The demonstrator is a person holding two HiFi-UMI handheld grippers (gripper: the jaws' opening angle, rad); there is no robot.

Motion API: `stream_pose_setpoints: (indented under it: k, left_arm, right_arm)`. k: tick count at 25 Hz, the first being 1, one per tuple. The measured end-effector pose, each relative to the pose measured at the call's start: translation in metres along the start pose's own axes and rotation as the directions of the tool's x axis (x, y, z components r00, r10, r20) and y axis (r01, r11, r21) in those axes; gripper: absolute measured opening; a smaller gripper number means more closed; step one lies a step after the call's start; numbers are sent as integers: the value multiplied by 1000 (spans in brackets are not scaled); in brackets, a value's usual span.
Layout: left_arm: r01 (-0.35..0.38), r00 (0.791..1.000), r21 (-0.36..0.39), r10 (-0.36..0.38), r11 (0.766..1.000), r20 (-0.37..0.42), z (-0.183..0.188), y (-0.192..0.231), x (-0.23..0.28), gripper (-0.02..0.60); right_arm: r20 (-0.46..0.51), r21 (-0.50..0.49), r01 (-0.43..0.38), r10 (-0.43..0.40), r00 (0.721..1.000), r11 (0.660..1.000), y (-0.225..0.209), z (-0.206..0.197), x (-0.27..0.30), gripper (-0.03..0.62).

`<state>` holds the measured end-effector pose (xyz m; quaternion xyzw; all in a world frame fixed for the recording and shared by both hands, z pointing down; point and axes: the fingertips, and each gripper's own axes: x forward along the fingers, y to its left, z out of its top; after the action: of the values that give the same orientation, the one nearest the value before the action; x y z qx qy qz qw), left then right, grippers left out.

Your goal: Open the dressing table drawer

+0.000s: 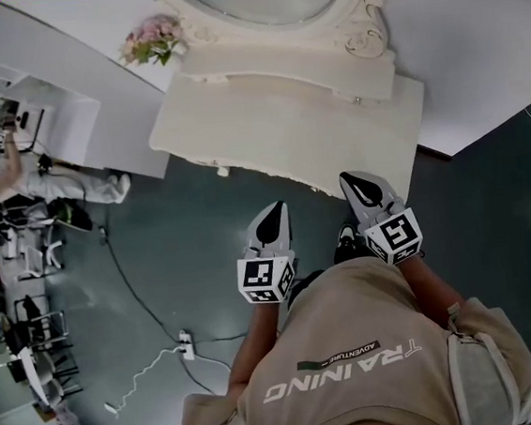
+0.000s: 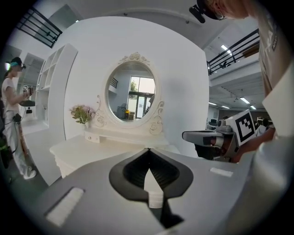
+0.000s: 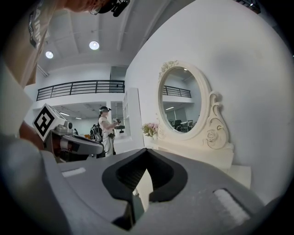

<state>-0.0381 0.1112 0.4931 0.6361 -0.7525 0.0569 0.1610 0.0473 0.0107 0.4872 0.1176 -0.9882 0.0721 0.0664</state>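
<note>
Head view: the dressing table (image 1: 284, 120) stands against the wall ahead. Its drawer sits under the front edge, and I cannot make out a handle. I expect light, stiff wood, best pulled by the knob. The left gripper (image 1: 274, 212) and right gripper (image 1: 358, 184) hang short of it, with free floor between.

Left gripper view: jaws together, empty. Flowers (image 2: 81, 113) stand at the table's left corner.

Right gripper view: jaws together, empty. The mirror (image 3: 180, 98) looks fragile.

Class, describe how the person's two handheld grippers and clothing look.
The left gripper and right gripper are light grey wedges tapering to a point, each with a black ribbed recess round the jaws and a white cube bearing black square markers. The person wears a tan top with white lettering.
</note>
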Motion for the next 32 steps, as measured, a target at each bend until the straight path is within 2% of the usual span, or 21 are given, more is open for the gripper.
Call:
stream_pose_setpoints:
  k: [5,11,18,25,32]
  left_arm:
    - [-8,1000,40,9,999,-26,9,1,24,18]
    - [-35,999,38,36,999,-23,21,17,46,18]
    - [-8,1000,14,8,1000,-28,27,34,74,18]
    - [86,996,44,-85,995,-19,37,53,120,18]
    - [205,979,97,-205,974,-8,68,94,172,18]
  right_arm:
    - [-22,57,58,-57,998,997,-35,-7,5,2]
    - [-17,64,66,-65,998,996,-57,0,18,2]
    - [-58,74,101,-96,994,992,-67,-10,34,2]
    - [-71,59,188,-184,980,980,-88,-10,58,2]
    - [-77,48,266,-262,962,963,-100,3,111,2]
